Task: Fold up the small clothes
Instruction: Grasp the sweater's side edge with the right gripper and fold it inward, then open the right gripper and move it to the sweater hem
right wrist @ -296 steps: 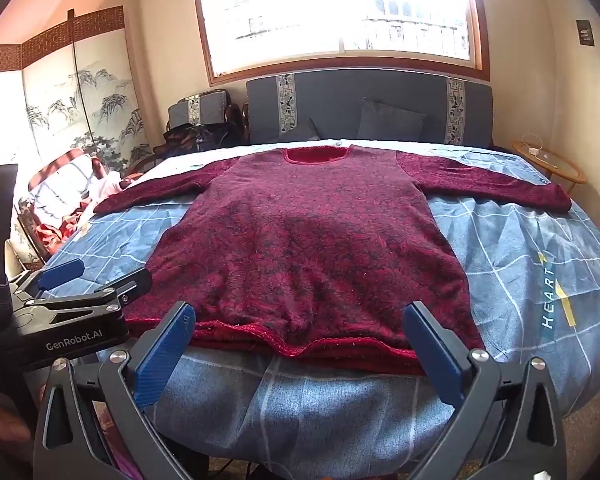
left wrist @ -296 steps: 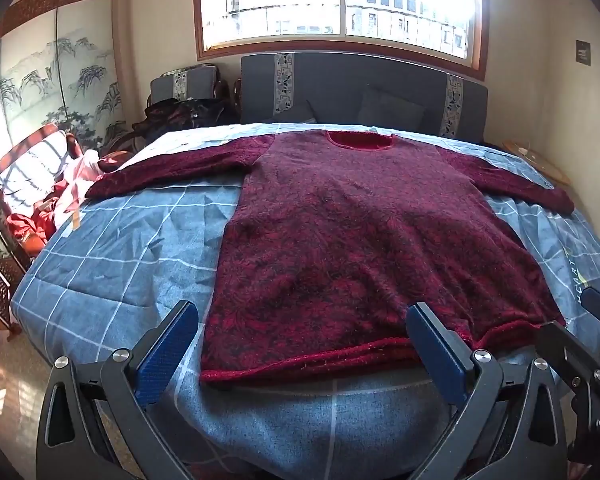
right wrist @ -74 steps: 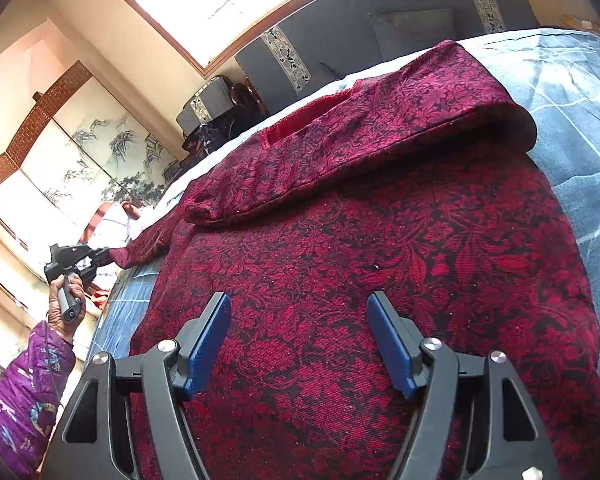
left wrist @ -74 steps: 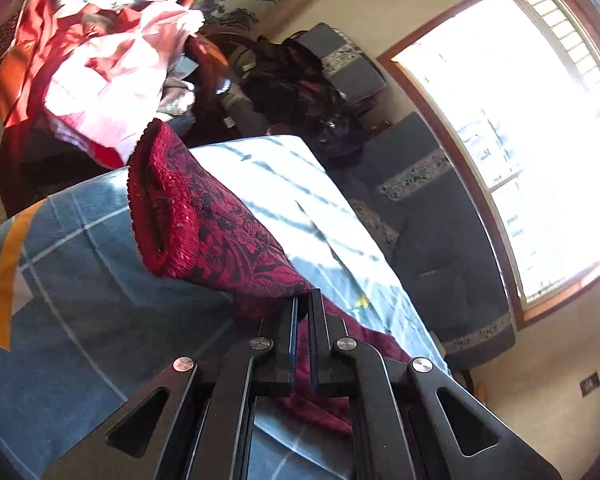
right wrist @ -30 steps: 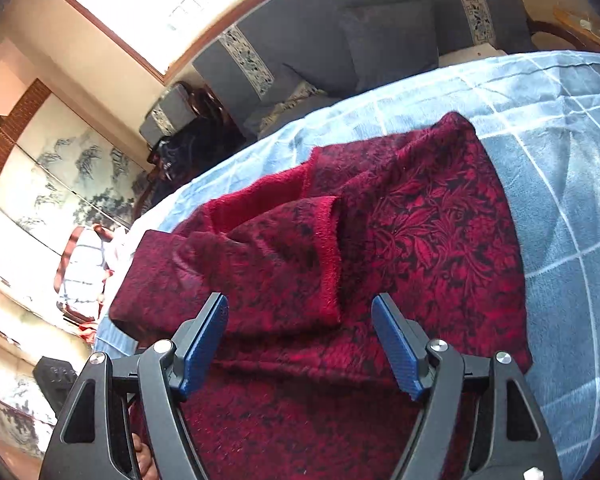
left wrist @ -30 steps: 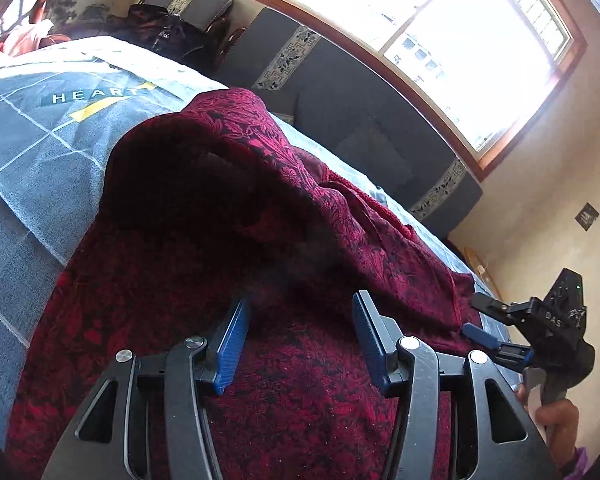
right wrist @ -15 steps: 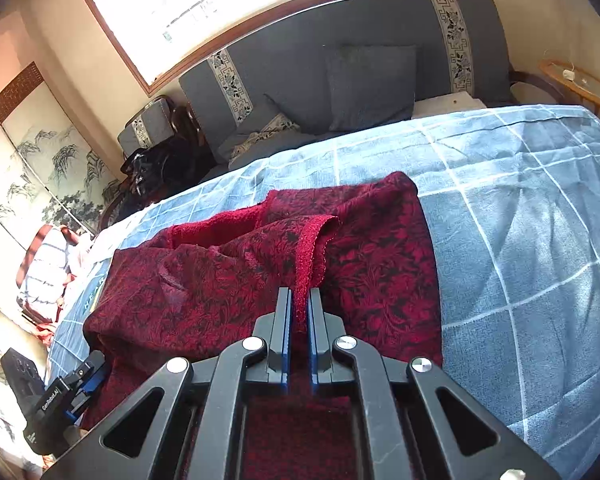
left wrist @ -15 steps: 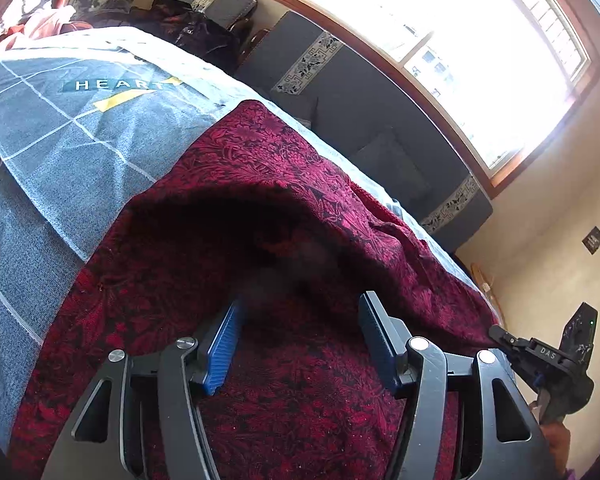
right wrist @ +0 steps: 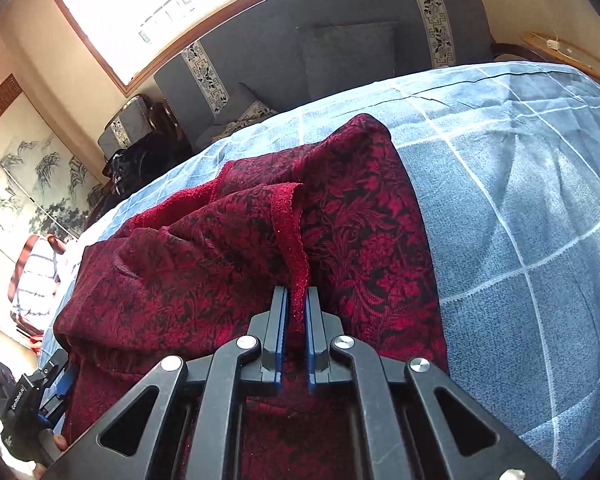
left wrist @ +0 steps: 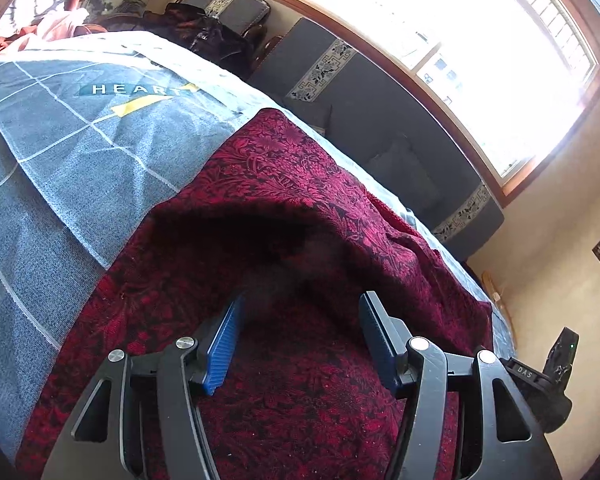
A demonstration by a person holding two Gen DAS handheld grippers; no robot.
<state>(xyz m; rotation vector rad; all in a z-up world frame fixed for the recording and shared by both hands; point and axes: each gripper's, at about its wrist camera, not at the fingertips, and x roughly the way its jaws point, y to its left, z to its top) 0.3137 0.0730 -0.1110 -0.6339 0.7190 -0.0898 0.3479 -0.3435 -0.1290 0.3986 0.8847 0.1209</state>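
from the left wrist, the left gripper (left wrist: 300,316) hovers over the red sweater (left wrist: 268,184) on the blue bedspread (left wrist: 60,160), jaws apart with nothing between them. from the right wrist, the right gripper (right wrist: 296,300) pinches the sweater's cuff (right wrist: 290,232).

Bed (right wrist: 540,208) with sweater (right wrist: 364,232)
Blue checked cover printed "HEART"; the dark red patterned sweater lies on it, sleeves folded inward over the body.
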